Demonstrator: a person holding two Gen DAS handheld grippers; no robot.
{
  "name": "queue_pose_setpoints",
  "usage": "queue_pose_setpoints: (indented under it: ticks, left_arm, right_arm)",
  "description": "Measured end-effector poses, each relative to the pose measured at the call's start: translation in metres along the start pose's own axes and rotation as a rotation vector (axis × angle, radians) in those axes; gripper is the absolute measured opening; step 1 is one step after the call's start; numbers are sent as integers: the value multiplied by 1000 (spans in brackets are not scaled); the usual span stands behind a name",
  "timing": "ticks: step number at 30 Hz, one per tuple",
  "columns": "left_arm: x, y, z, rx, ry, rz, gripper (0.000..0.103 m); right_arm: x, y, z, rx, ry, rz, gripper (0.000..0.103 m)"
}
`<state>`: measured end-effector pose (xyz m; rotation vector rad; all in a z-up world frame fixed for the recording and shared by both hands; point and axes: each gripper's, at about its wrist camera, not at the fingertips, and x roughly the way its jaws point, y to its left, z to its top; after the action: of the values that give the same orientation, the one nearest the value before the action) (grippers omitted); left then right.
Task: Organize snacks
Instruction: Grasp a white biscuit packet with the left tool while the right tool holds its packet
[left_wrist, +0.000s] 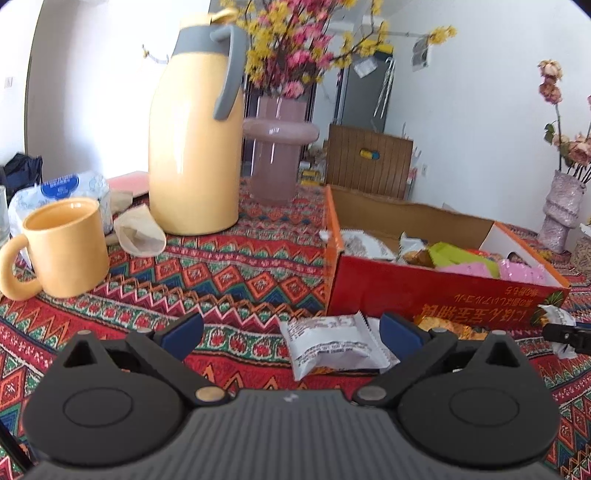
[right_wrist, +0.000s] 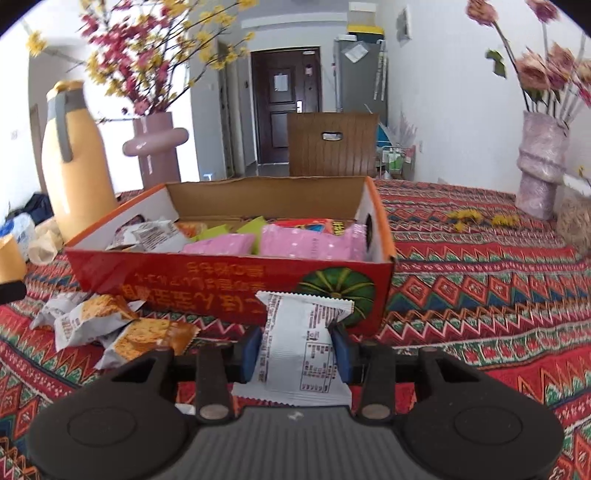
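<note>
My right gripper (right_wrist: 297, 341) is shut on a white snack packet (right_wrist: 295, 373), its blue pads (right_wrist: 252, 350) pressing both sides, just in front of the red cardboard box (right_wrist: 184, 280). The box holds several packets, pink (right_wrist: 306, 240), green and white. Two orange-and-white packets (right_wrist: 96, 321) lie loose on the cloth by the box's front left. My left gripper (left_wrist: 291, 334) is open and low over the cloth. Another white packet (left_wrist: 332, 343) lies flat between and just ahead of its fingers, nearer the right pad (left_wrist: 400, 330), beside the box (left_wrist: 406, 295).
A patterned red tablecloth (left_wrist: 221, 273) covers the table. At the back left stand a yellow jug (left_wrist: 192, 147), a yellow mug (left_wrist: 66, 247), a pink vase (left_wrist: 277, 155) and a tissue pack (left_wrist: 59, 192). A textured vase (right_wrist: 539, 162) stands far right, a wooden chair (right_wrist: 332, 144) behind.
</note>
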<state>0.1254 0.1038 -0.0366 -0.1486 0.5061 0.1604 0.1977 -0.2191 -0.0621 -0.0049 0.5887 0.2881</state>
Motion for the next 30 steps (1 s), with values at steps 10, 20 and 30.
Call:
queue_pose_setpoints:
  ticks: [10, 20, 30]
  left_arm:
    - [17, -16, 25, 32, 113, 17, 103]
    - [68, -27, 31, -57, 300, 59, 103]
    - [80, -35, 24, -34, 356, 117, 99]
  right_arm:
    - [-1, -13, -8, 56, -56, 45, 40]
    - [-7, -14, -11, 54, -91, 59, 41]
    - [-10, -14, -11, 54, -103, 84, 41]
